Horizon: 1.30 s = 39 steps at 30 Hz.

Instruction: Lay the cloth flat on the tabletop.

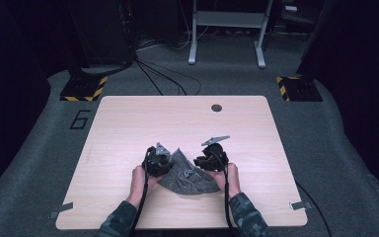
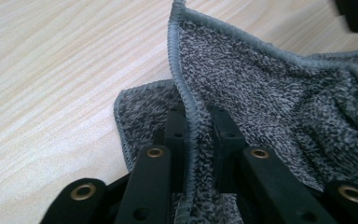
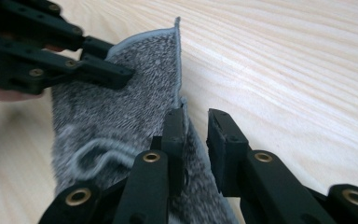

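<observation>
The left gripper pinches the stitched hem of the cloth: in its own view the two black jaws stand close on either side of the hem, which runs up between them and rises as a lifted flap. The right gripper stands spread; in its own view the cloth's edge lies against its left jaw, with a bare gap to the right jaw, so the jaws are not pressed on the fabric.

In the high view both forearms come in from the near edge of the table, sleeves patterned dark, the hands wrapped round the gripper bodies. The left gripper points toward the cloth's left side and the right gripper toward its right side, the two near each other with the cloth between them.

The cloth is grey towelling, lying on the near middle of the table, crumpled into a rough fan with its upper corner raised between the grippers. A pale loop shows on it in the right gripper view, where the left gripper also reaches in from the upper left and holds the far corner.

Bare wood spreads wide to the left, right and far side of the cloth. A small dark hole sits near the far edge, well apart from the work. The cloth's near edge lies fairly close to the table's near edge.
</observation>
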Each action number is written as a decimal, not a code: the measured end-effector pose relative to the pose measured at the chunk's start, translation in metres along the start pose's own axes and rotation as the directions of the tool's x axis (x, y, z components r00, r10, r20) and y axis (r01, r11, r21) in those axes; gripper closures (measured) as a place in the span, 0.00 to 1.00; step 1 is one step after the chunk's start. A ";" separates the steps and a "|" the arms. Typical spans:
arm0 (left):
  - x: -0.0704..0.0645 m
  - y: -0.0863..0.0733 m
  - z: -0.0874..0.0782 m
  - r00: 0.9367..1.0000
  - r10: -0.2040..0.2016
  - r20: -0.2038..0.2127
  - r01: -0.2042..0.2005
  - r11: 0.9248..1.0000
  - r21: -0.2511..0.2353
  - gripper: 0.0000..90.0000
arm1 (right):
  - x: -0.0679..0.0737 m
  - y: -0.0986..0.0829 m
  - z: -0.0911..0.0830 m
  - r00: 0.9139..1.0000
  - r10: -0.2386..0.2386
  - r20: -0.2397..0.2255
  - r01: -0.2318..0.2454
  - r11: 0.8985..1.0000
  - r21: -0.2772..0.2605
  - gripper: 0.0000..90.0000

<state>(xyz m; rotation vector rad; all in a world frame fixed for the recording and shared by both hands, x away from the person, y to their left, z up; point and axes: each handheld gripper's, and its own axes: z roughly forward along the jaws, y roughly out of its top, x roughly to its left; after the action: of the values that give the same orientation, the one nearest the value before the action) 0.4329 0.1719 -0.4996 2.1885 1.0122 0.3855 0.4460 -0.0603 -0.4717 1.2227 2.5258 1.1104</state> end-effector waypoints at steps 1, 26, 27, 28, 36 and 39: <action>0.001 0.000 -0.001 1.000 0.003 0.007 -0.003 1.000 -0.001 0.89 | 0.000 0.001 0.004 1.000 0.001 0.001 -0.001 1.000 0.006 0.86; 0.003 -0.005 -0.004 1.000 0.002 0.014 -0.001 1.000 -0.016 0.87 | 0.003 0.008 0.037 1.000 -0.017 0.018 0.015 0.996 0.092 0.98; 0.003 -0.005 -0.004 1.000 0.002 0.014 -0.001 1.000 -0.016 0.87 | 0.003 0.008 0.037 1.000 -0.017 0.018 0.015 0.996 0.092 0.98; 0.004 -0.006 -0.007 1.000 -0.002 0.011 0.002 1.000 -0.030 0.87 | 0.002 0.008 0.033 0.999 -0.019 0.029 0.017 0.997 0.076 0.98; 0.009 -0.011 -0.020 1.000 -0.018 0.011 0.018 0.999 -0.031 0.88 | -0.003 0.006 0.001 0.997 -0.001 0.083 0.001 1.000 -0.003 0.98; 0.010 -0.012 -0.023 1.000 -0.016 0.009 0.016 0.999 -0.044 0.89 | -0.006 0.005 -0.007 0.995 -0.004 0.095 0.006 1.000 -0.019 0.98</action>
<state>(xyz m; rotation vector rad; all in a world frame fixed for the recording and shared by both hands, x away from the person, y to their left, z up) 0.4207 0.1959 -0.4914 2.1404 1.0067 0.3872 0.4499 -0.0665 -0.4640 1.2337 2.4408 1.0472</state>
